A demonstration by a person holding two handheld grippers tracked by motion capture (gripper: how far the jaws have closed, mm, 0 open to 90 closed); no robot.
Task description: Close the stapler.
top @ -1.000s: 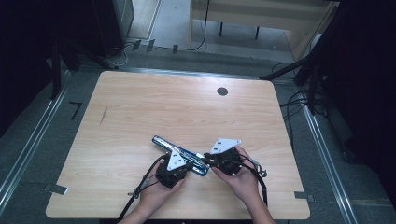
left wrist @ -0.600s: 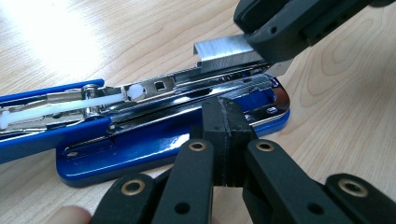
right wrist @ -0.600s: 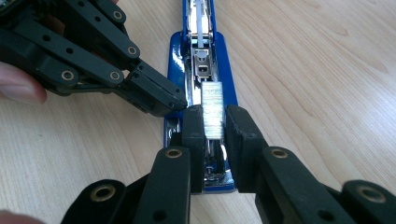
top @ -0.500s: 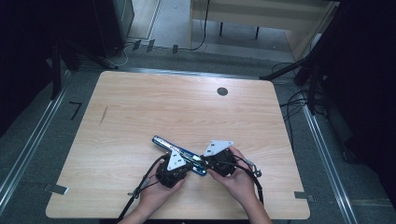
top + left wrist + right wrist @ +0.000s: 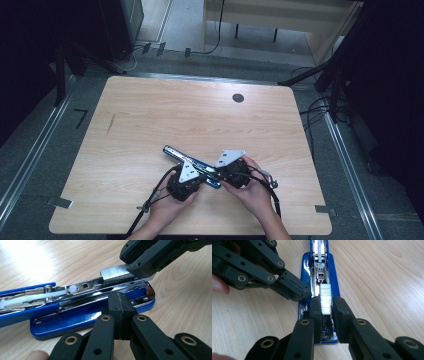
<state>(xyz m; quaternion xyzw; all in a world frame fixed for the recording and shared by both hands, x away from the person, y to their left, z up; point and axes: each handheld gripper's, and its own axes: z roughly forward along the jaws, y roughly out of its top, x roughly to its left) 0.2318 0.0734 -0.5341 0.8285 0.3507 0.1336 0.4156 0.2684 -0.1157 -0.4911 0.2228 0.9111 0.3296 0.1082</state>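
Note:
A blue stapler (image 5: pixel 175 151) lies opened out flat on the wooden table (image 5: pixel 200 115), its chrome staple channel (image 5: pixel 87 287) facing up. My right gripper (image 5: pixel 327 305) is shut on a short strip of staples (image 5: pixel 325 293), held just over the near end of the channel. In the left gripper view the staple strip (image 5: pixel 113 273) hangs from the right gripper (image 5: pixel 145 265) above the stapler (image 5: pixel 75 320). My left gripper (image 5: pixel 121 302) is shut with nothing between its jaws, its tip pressed against the stapler's blue base. In the high view both the left gripper (image 5: pixel 197 176) and the right gripper (image 5: pixel 217 172) meet at the stapler's near end.
A black round grommet (image 5: pixel 238 98) sits in the table's far right part. A dark scratch (image 5: pixel 110 122) marks the left side. Cables trail from both grippers over the near edge. Metal floor rails (image 5: pixel 345 165) run along both sides of the table.
My right gripper has edged slightly left, bringing the staple strip closer over the stapler. The left gripper and the stapler have stayed put.

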